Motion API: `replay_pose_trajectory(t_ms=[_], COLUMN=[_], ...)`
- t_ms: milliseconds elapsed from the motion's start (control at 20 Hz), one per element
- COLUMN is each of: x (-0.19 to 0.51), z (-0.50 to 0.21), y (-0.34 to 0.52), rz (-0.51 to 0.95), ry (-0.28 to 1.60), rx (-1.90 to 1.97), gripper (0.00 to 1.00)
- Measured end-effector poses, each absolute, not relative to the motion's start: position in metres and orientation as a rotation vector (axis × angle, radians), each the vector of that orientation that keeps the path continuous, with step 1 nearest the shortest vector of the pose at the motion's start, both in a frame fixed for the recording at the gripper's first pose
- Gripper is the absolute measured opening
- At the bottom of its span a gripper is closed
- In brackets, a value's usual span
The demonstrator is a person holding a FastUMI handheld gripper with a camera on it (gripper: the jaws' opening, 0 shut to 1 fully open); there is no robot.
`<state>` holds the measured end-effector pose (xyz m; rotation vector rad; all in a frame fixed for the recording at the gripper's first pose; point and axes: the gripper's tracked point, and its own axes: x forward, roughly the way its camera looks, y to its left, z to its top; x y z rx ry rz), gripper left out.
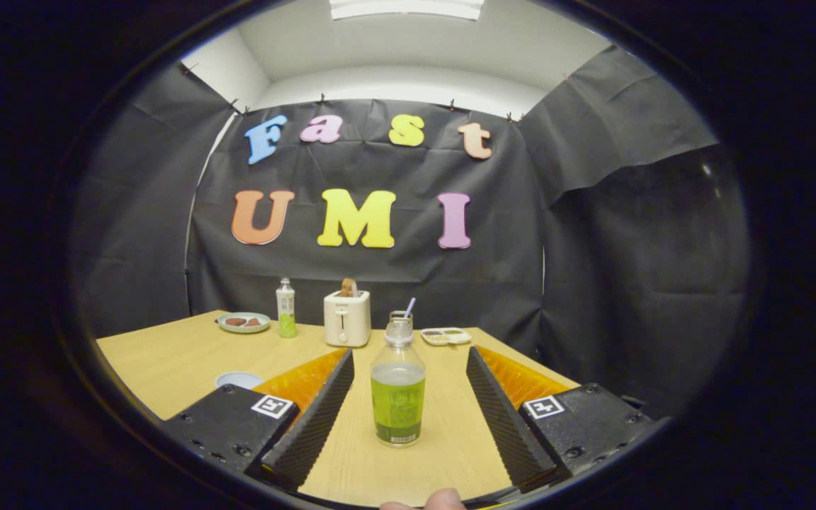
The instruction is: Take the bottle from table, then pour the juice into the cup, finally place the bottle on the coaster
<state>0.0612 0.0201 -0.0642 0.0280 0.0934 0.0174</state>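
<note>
A clear bottle (398, 397) with green juice in its lower half stands upright on the wooden table (167, 361). It sits between my two fingers, with a gap on each side. My gripper (409, 353) is open and its ribbed black pads touch nothing. Right behind the bottle's neck peeks a small clear cup (401, 316) with a straw or stick in it. A pale round coaster (238, 380) lies on the table just outside the left finger, partly hidden by it.
Beyond the bottle stand a white toaster (346, 319) with toast in it, a second green-juice bottle (285, 309), a plate (243, 322) with food at far left and a small divided dish (445, 336). A person's fingertip (426, 501) shows below the fingers.
</note>
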Motion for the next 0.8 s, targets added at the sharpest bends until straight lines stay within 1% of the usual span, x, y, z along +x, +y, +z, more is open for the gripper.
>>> replay_pose_trajectory(t_ms=[300,800], x=[0.086,0.124], z=[-0.109,-0.158], y=[0.031,0.035], rz=[0.044,0.034], ry=[0.180,0.321], rx=[0.049,0.054], gripper=[1.00,1.00])
